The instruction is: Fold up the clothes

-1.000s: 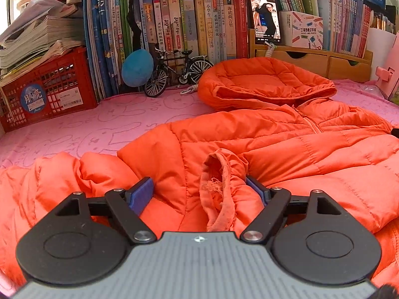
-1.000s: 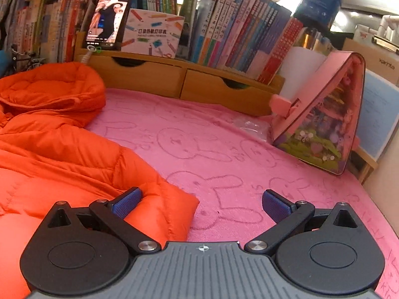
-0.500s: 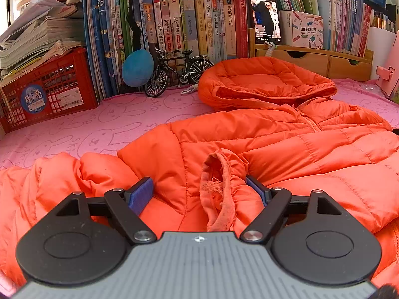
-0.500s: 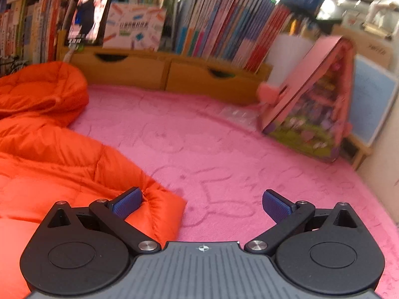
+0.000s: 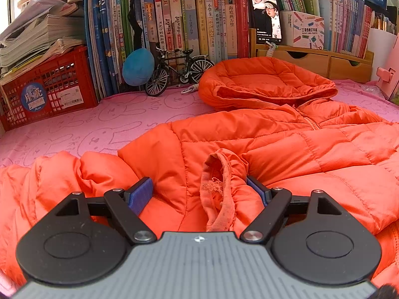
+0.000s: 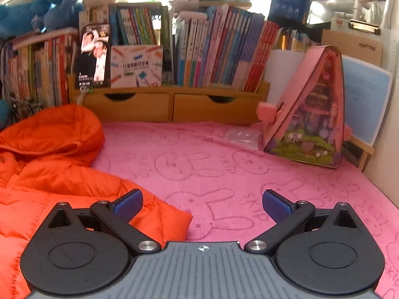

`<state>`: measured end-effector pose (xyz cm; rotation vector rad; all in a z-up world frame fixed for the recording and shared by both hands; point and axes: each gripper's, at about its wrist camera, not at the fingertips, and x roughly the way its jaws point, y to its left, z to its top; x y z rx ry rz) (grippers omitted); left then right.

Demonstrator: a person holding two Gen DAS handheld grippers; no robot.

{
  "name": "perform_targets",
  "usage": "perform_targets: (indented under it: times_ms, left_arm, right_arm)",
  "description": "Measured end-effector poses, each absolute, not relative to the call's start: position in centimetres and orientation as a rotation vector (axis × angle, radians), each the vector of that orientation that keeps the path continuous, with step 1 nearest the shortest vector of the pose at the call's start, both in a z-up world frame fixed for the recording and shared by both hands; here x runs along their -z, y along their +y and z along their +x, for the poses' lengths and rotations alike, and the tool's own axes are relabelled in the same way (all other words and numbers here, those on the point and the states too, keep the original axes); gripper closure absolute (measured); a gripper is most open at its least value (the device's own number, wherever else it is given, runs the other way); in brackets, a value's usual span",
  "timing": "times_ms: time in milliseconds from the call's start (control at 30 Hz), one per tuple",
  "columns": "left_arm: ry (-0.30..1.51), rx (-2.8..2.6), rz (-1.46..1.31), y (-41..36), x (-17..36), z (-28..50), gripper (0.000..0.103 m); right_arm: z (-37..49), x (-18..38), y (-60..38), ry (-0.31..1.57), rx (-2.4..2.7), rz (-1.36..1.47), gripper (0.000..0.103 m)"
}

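The orange jacket (image 5: 286, 149) lies spread on the pink worktop (image 6: 224, 164), ready for folding. Left gripper (image 5: 199, 189): jaws open, straddling the sleeve cuff (image 5: 222, 189). Right gripper (image 6: 202, 204): jaws open, empty, beside the jacket's edge.

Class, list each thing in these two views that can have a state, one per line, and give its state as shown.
Orange quilted hooded jacket: unfolded, zipped, hood spread flat.
Frayed orange sleeve cuff: lying on the jacket, between the left jaws.
Left hand-held gripper: open, not pinching the cuff.
Right hand-held gripper: open, empty, over the jacket's corner.
Black smartphone: propped upright, screen on.
Two wooden drawers: closed.
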<state>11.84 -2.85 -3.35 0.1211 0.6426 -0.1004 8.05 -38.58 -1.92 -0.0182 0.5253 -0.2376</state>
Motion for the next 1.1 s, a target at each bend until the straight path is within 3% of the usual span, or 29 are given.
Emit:
perform_targets:
  times_ms: [233,433,500,833,1100]
  left_arm:
    - [0.637,0.113,0.072,-2.1,3.2,11.9,0.022]
    - [0.530,0.098,0.043,0.3,0.0,9.5,0.020]
    - [0.498,0.082,0.020,2.4,-1.2,8.4,0.016]
    - [0.545,-0.324,-0.130,17.1,-1.4,4.7,0.015]
    - [0.537,-0.574,-0.178,23.8,-0.3,5.8,0.015]
  right_arm:
    - [6.1,0.9,-38.3,0.511,0.145,0.129,0.000]
    - [4.5,-1.9,-32.6,0.434,-0.083,0.076,0.000]
    - [4.3,-1.9,-30.3,0.435,-0.178,0.055,0.000]
    - [5.6,2.2,-16.8,0.518,-0.504,-0.067,0.002]
    - [5.6,5.1,-13.9,0.578,-0.517,-0.113,0.000]
